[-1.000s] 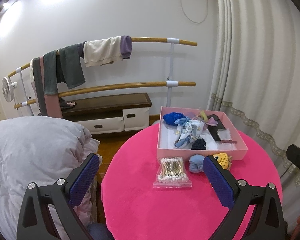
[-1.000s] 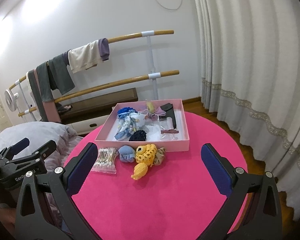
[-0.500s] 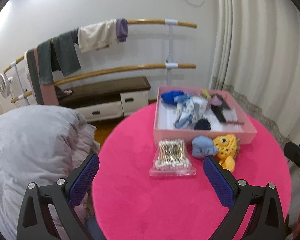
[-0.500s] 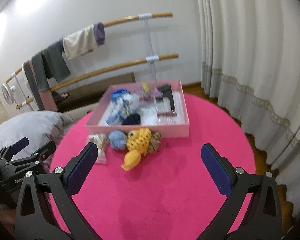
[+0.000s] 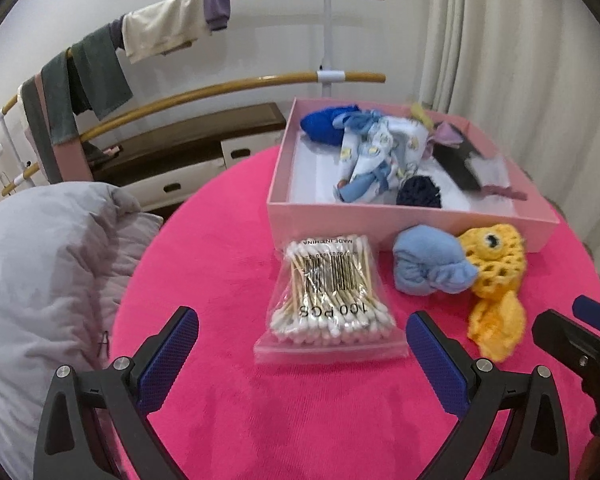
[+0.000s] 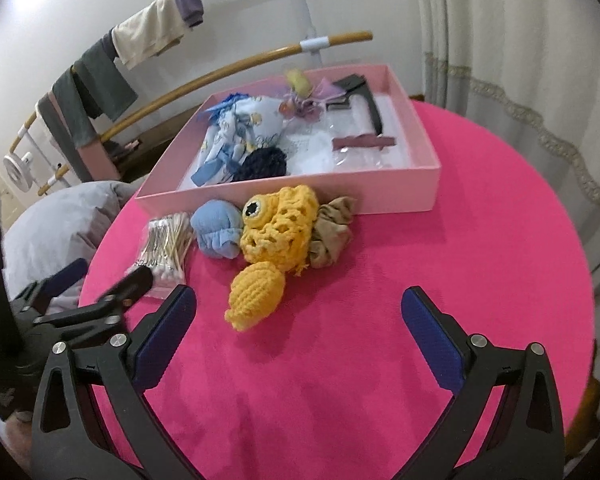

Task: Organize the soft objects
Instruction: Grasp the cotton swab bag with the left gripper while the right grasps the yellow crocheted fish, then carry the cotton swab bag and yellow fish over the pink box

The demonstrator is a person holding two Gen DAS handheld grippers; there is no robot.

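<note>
Both tools are spread wide and hold nothing. The left gripper [image 5: 302,354] hangs near the bag of cotton swabs [image 5: 329,298]. The right gripper [image 6: 298,334] has bare pink table [image 6: 440,264] ahead. The yellow fish [image 6: 276,236] and blue sock ball [image 6: 216,230] lie against the pink box [image 6: 400,192].

Beige scrunchie [image 6: 332,230]: partly hidden behind the yellow crochet fish [image 6: 274,240] at its 3 o'clock in the right wrist view; wholly hidden in the left wrist view. Bag of cotton swabs [image 6: 164,246]: its near corner is covered by the left gripper [image 6: 76,292], which is blurred there. Right gripper [image 5: 580,336]: cut off by the left wrist picture's edge at 4 o'clock, only one finger tip showing.
</note>
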